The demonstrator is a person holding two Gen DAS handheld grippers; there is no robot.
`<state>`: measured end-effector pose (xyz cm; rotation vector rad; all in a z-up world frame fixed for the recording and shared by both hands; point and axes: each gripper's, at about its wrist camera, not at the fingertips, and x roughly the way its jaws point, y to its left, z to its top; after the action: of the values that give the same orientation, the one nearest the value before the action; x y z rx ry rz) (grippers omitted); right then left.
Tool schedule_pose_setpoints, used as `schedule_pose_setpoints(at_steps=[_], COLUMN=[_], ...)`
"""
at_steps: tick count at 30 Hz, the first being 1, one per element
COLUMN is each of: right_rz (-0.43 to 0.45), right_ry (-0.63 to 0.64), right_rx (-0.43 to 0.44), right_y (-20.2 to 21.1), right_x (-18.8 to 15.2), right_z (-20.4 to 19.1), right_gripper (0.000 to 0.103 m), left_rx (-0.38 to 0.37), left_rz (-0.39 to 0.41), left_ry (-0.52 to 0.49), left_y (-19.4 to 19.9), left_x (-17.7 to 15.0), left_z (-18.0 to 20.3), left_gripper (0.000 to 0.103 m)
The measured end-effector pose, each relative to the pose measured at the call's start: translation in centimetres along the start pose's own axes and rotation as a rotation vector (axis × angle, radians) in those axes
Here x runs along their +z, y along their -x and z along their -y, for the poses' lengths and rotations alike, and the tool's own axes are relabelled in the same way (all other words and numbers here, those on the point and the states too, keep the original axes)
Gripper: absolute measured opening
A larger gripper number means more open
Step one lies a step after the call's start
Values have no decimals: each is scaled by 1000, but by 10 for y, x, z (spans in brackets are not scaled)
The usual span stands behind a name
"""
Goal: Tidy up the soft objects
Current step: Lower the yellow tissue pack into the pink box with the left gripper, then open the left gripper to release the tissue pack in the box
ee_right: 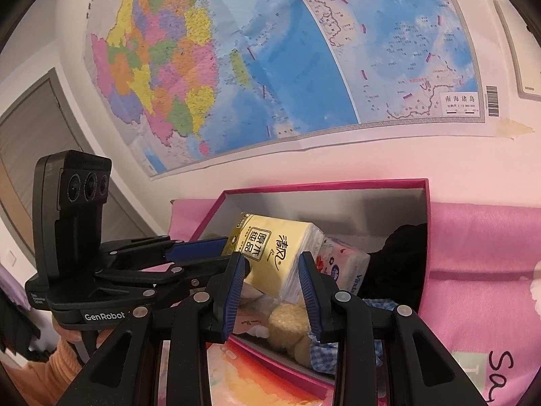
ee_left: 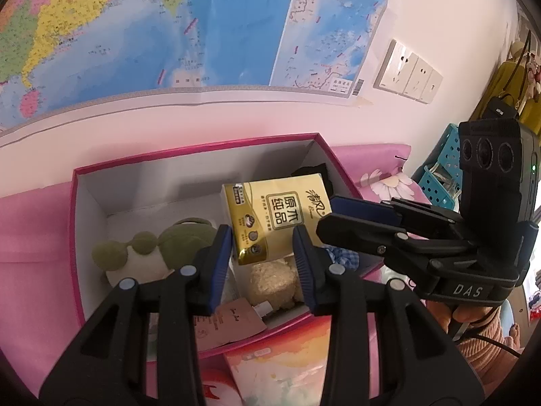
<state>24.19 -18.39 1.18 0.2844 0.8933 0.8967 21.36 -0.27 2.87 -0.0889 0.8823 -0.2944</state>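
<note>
A yellow tissue pack (ee_left: 274, 216) (ee_right: 274, 253) hangs tilted over an open pink box (ee_left: 189, 150) (ee_right: 324, 184) with a white inside. My left gripper (ee_left: 262, 257) (ee_right: 228, 252) is shut on one end of the pack. My right gripper (ee_right: 272, 280) (ee_left: 326, 215) is shut on its other end. In the box lie a green frog plush (ee_left: 148, 247), a cream fluffy toy (ee_left: 270, 282) (ee_right: 287, 321), a black cloth (ee_left: 311, 171) (ee_right: 402, 253), a blue checked cloth (ee_left: 341, 257) (ee_right: 324, 352) and a white printed tissue pack (ee_right: 345, 264).
The box rests on pink bedding (ee_left: 30, 223) (ee_right: 480, 270) against a wall with a big map (ee_left: 169, 34). A colourful flat box (ee_left: 280, 372) lies at the pink box's near edge. Wall sockets (ee_left: 409, 74) and a teal basket (ee_left: 439, 172) are at the right.
</note>
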Motion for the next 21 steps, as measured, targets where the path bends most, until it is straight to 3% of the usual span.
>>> schedule_pose_setpoints(at_steps=[21], right_rz=[-30], right_ry=[-32], right_rx=[-41], right_y=[-22], right_x=[8], right_z=[15], right_gripper=[34], left_rx=[64], left_rz=[-85], left_ry=[7], left_y=[-19], left_x=[11], left_z=[6], left_gripper=[39])
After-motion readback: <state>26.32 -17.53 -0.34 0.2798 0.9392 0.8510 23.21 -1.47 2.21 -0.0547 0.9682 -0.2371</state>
